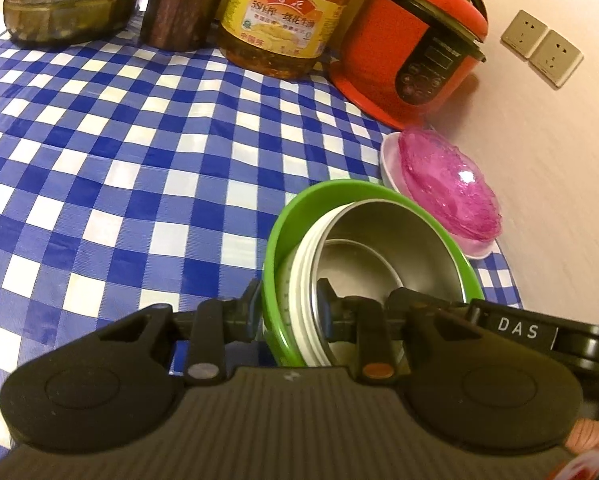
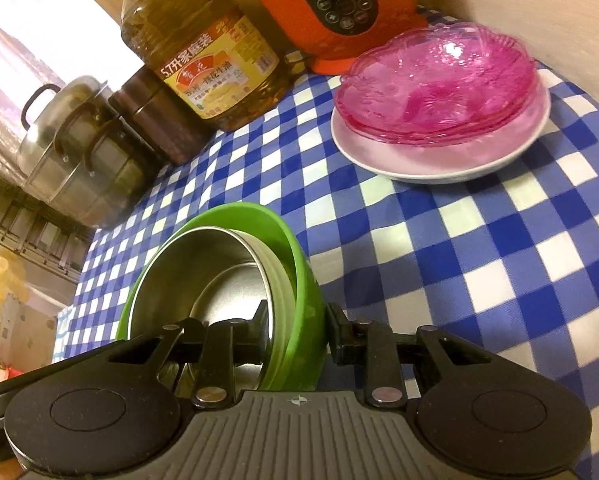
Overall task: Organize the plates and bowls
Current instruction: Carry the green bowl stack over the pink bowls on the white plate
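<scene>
Bowls are shown nested as one stack: a green bowl (image 1: 277, 240) on the outside, a white bowl (image 1: 299, 280) within it and a steel bowl (image 1: 399, 248) innermost. The stack is gripped at opposite sides of its rim. The left hand-held gripper (image 1: 287, 308) is seen clamped on the rim, one finger outside the green wall and the other inside the steel bowl; the right hand-held gripper (image 2: 297, 328) is clamped likewise on the far side of the rim, with the other side of the green bowl (image 2: 303, 280) between its fingers. The stack is held near the bench (image 1: 99, 140), which is covered by a blue and white checked cloth; whether it touches the cloth cannot be told. Pink glass plates (image 2: 439, 88) are stacked on a white plate (image 2: 419, 160) just beside a red rice cooker (image 1: 411, 40). An oil bottle (image 1: 283, 20), a brown jar (image 1: 179, 4) and a steel pot (image 1: 67, 0) are ranged along the back.
</scene>
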Demonstrator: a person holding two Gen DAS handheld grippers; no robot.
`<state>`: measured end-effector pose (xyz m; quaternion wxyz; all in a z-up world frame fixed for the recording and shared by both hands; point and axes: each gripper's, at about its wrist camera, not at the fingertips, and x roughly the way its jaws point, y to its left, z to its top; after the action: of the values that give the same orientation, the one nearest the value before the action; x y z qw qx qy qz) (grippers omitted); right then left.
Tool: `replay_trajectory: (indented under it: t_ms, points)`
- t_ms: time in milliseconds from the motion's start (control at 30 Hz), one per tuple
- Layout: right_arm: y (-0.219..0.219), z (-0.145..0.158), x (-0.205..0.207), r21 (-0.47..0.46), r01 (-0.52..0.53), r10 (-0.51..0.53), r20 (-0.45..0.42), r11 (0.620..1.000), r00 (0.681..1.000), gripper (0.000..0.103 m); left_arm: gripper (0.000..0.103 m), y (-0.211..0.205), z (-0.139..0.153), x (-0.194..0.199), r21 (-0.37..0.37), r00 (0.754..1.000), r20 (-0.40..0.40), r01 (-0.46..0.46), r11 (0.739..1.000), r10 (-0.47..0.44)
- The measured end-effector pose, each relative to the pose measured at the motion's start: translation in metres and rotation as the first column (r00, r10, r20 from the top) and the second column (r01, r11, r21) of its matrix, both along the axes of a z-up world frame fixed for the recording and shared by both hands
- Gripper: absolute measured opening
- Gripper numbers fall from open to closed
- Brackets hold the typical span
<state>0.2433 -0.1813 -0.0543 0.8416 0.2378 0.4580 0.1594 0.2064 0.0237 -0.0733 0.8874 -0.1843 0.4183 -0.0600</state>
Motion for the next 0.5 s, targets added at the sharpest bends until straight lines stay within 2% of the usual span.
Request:
replay_trajectory:
  t_ms: [500]
  points:
    - [-0.037, 0.027, -0.019, 0.015, 0.073, -0.073, -0.022, 0.997, 0.997, 0.028, 0.025, -0.038, 0.026, -0.007, 0.009, 0.998, -0.001, 0.058, 0.998, -0.058]
